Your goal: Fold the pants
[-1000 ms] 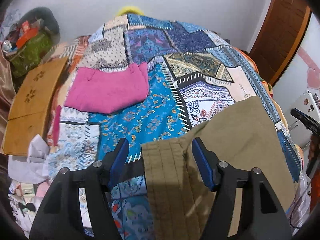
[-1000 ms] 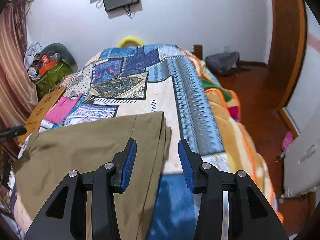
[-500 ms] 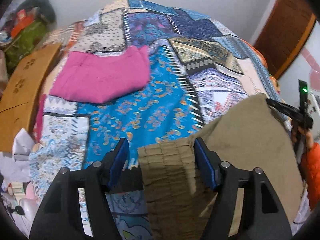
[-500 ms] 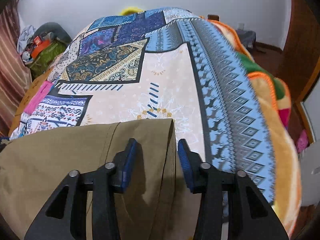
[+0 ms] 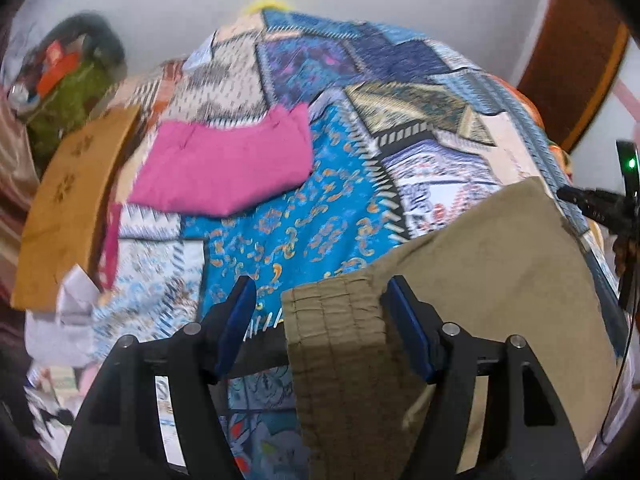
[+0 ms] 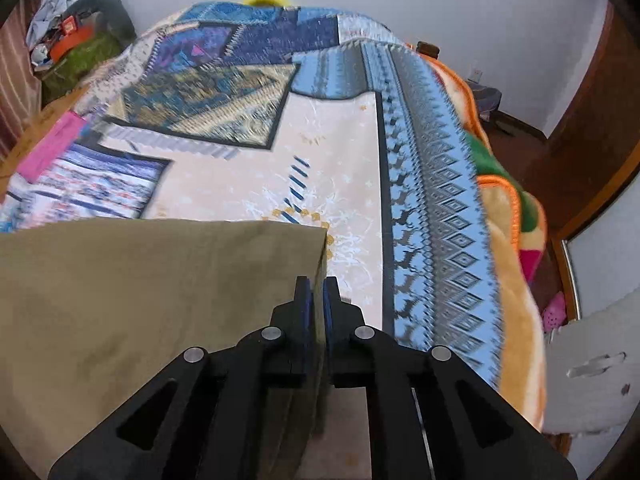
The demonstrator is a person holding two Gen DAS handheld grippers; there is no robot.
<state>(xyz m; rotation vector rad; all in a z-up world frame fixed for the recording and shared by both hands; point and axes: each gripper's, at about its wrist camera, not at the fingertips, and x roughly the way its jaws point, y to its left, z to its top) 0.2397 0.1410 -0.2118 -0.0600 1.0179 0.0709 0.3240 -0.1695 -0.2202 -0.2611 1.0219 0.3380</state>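
Olive-khaki pants (image 5: pixel 492 272) lie across the near end of a patchwork bedspread (image 5: pixel 320 216). In the left wrist view their elastic waistband (image 5: pixel 332 320) sits between the blue pads of my left gripper (image 5: pixel 320 320), which is open and straddles it. In the right wrist view my right gripper (image 6: pixel 316 300) is shut on the right-hand hem edge of the pants (image 6: pixel 160 280). The right gripper also shows at the far right of the left wrist view (image 5: pixel 600 204).
A folded pink garment (image 5: pixel 228 168) lies farther up the bed on the left. A wooden board (image 5: pixel 68 196) and a pile of bags (image 5: pixel 68 76) stand along the left. A brown door (image 6: pixel 592 128) and the orange blanket edge (image 6: pixel 508 208) are on the right.
My right gripper has shut on the pants' hem edge; it was open half a second ago. Both views have tilted upwards a little. My left gripper stays open around the waistband.
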